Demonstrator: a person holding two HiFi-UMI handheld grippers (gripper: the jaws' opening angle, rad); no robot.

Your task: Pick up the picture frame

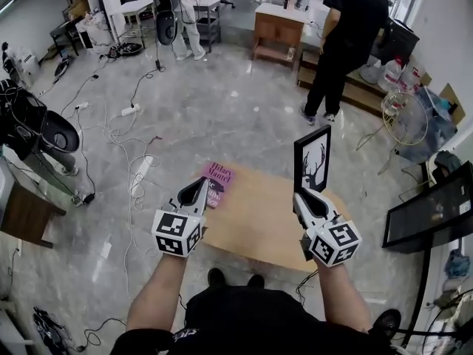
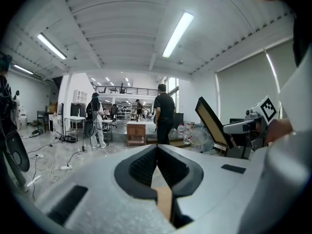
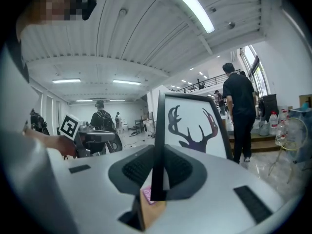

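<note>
A black picture frame (image 1: 312,157) with an antler print stands upright in the air above the wooden table (image 1: 251,228). My right gripper (image 1: 304,196) is shut on its lower left edge. In the right gripper view the frame (image 3: 195,126) rises from between the jaws of the right gripper (image 3: 158,155), its thin black edge pinched by them. My left gripper (image 1: 202,183) hovers over the table's left part, shut and holding nothing. The left gripper view shows its jaws (image 2: 157,149) meeting at the tips, with the frame's brown back (image 2: 213,122) off to the right.
A pink book (image 1: 216,183) lies at the table's far left corner. Cables (image 1: 122,128) trail over the grey floor to the left. A person in black (image 1: 344,43) stands beyond the table by a low bench. A dark monitor (image 1: 432,213) and a fan (image 1: 405,118) stand at the right.
</note>
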